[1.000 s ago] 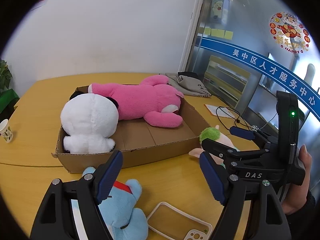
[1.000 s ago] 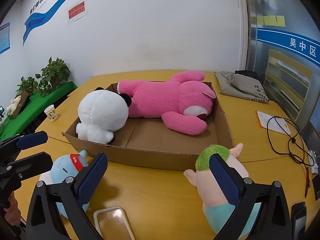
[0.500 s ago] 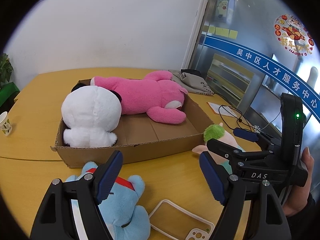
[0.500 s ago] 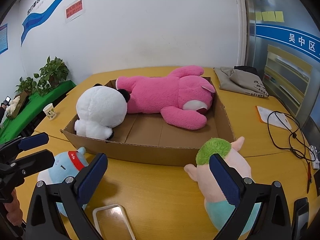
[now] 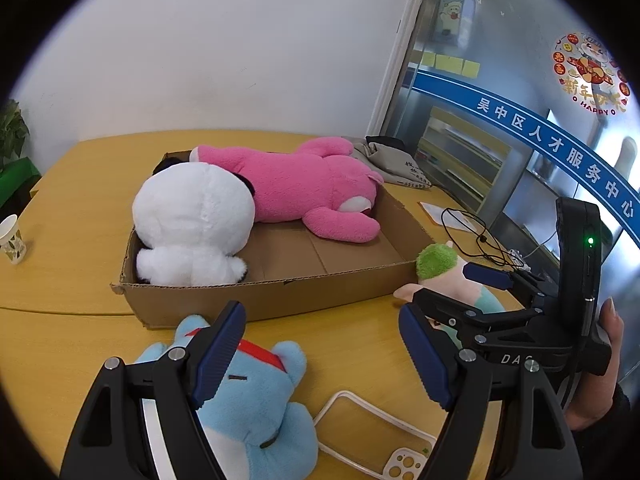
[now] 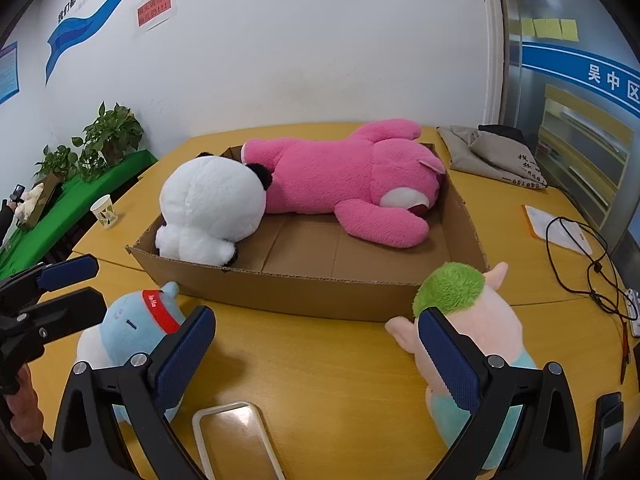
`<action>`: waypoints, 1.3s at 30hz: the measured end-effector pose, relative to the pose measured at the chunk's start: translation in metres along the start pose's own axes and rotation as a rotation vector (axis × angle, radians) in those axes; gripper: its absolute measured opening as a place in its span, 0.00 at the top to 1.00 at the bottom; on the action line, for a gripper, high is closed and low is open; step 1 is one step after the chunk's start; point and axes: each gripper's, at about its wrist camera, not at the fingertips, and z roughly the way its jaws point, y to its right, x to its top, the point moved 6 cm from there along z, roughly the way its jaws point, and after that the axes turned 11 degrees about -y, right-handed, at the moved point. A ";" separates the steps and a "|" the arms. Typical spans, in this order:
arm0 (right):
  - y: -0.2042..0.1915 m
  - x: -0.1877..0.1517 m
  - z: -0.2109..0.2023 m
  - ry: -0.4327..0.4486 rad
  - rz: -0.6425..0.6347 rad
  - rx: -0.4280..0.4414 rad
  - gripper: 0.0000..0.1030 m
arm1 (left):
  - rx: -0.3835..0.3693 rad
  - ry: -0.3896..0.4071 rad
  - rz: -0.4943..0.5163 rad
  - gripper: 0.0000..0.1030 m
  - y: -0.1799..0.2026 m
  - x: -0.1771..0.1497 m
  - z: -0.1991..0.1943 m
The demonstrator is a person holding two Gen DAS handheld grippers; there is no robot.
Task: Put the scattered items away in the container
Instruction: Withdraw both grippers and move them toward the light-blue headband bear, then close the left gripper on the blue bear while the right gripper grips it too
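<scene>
**Grippers and plush items at cardboard tray, yellow table**

Left gripper (image 5: 322, 354): jaws spread wide, nothing between the pads. Blue plush (image 5: 248, 392) lies on the table under and behind its left finger (image 5: 218, 354); clear phone case (image 5: 372, 436) lies flat between the two fingers, nearer the camera.

Right gripper (image 6: 316, 354): jaws spread wide, empty. Green-haired pink plush (image 6: 476, 320) stands just behind its right finger (image 6: 448, 360); whether they touch cannot be told.

Cardboard box (image 5: 276, 300): just beyond both sets of fingertips, open-topped. Holds white plush (image 5: 192, 220) at its left end and pink bear (image 5: 304, 192) lying along the far side.

Table (image 5: 80, 208): paper cup (image 5: 12, 238) far left; grey cloth bag (image 6: 492, 156) and black cable (image 6: 584, 256) far right.
</scene>
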 end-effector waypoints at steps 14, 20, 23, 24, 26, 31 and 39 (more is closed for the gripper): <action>-0.061 -0.033 0.021 -0.089 -0.080 0.276 0.00 | -0.037 -0.107 -0.045 0.23 -0.051 -0.036 0.008; -0.100 -0.049 0.037 -0.159 -0.110 0.418 0.00 | -0.036 -0.160 -0.090 0.23 -0.087 -0.054 0.015; -0.123 -0.056 0.044 -0.184 -0.141 0.463 0.00 | -0.063 -0.195 -0.117 0.23 -0.103 -0.065 0.024; -0.128 -0.059 0.047 -0.194 -0.150 0.475 0.00 | -0.048 -0.204 -0.114 0.24 -0.106 -0.067 0.027; -0.143 -0.066 0.055 -0.223 -0.176 0.495 0.00 | -0.027 -0.212 -0.112 0.24 -0.111 -0.070 0.031; -0.170 -0.080 0.080 -0.280 -0.229 0.460 0.00 | -0.054 -0.235 -0.091 0.24 -0.110 -0.070 0.036; -0.183 -0.082 0.096 -0.305 -0.193 0.584 0.06 | -0.070 -0.250 -0.121 0.25 -0.116 -0.072 0.036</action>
